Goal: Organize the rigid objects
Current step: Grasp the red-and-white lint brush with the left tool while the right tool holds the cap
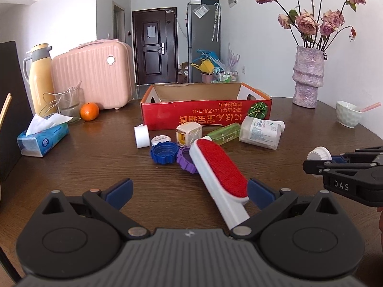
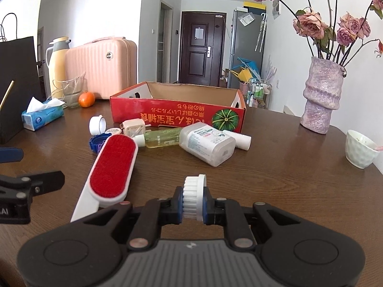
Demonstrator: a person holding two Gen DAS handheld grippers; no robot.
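Jaws of the right gripper (image 2: 193, 203) clamp a white ribbed cap (image 2: 194, 195) above the worktop (image 2: 275, 167); jaws of the left gripper (image 1: 189, 190) stand apart around the lint brush (image 1: 219, 175). Step: carrying the cap to the red box (image 2: 178, 117). Box floor hidden.

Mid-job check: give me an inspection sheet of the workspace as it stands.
Surface: dark wooden table.
Job's things: red cardboard box looks empty; lint brush, green bottle, white bottle, cube charger, blue cap, purple cap lie before it.
Clutter: tissue pack, orange, vase, bowl.
Grippers: left gripper open beside the brush; right gripper shut on white ribbed cap.
Cables: nothing seen.
Surroundings: pink case, door.
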